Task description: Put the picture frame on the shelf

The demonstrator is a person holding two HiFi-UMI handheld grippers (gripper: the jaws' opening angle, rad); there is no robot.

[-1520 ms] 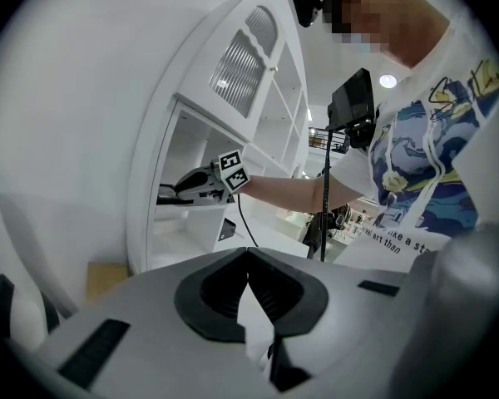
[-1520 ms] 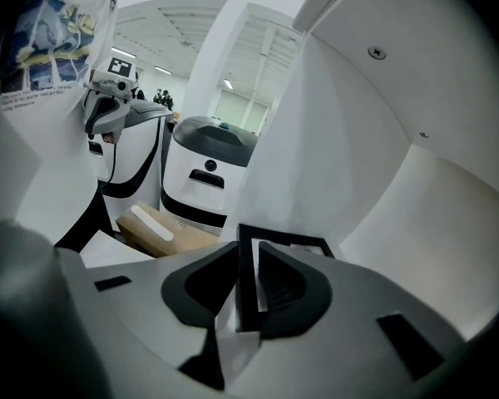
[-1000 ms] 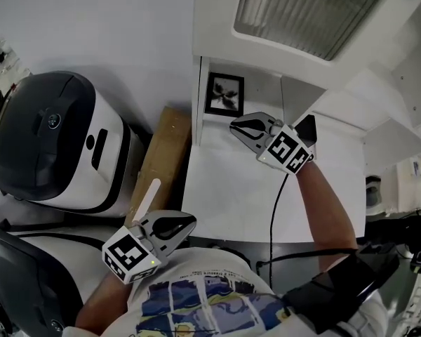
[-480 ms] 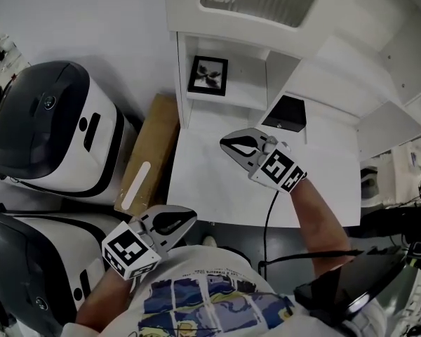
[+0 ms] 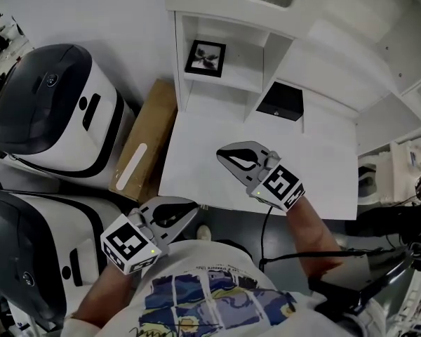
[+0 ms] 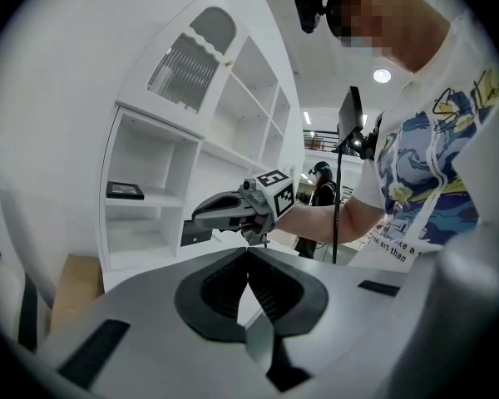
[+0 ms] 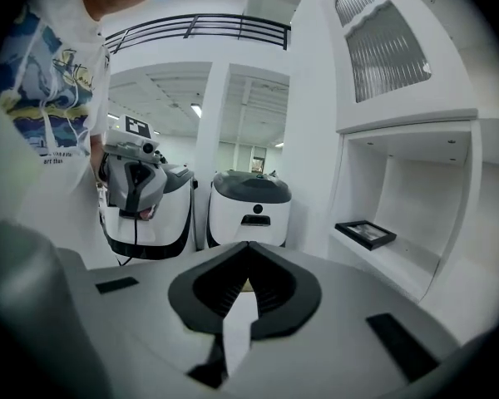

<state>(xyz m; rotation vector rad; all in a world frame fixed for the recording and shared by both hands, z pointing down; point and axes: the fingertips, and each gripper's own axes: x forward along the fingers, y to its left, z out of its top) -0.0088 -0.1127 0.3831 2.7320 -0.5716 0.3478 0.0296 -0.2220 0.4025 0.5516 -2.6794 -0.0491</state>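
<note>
The black picture frame [image 5: 205, 57] lies on the upper left shelf [image 5: 228, 83] of the white cabinet, with nothing touching it. It also shows as a dark slab in the left gripper view [image 6: 125, 191] and the right gripper view [image 7: 365, 233]. My right gripper [image 5: 220, 154] hovers shut over the white desk top, well in front of the shelf, holding nothing. My left gripper [image 5: 194, 206] is shut and empty near the desk's front edge, close to my body. The right gripper [image 6: 201, 216] appears in the left gripper view. The left gripper [image 7: 134, 191] appears in the right gripper view.
A black box [image 5: 281, 102] sits in the cabinet's lower cubby. A brown cardboard box [image 5: 145, 149] stands against the desk's left side. Two large white and black machines [image 5: 52, 111] [image 5: 28, 258] fill the floor on the left. The white desk top [image 5: 323, 174] spreads to the right.
My right gripper has drawn back from the shelf towards me and now hangs over the desk. The frame stays on the shelf. The left gripper has barely moved.
</note>
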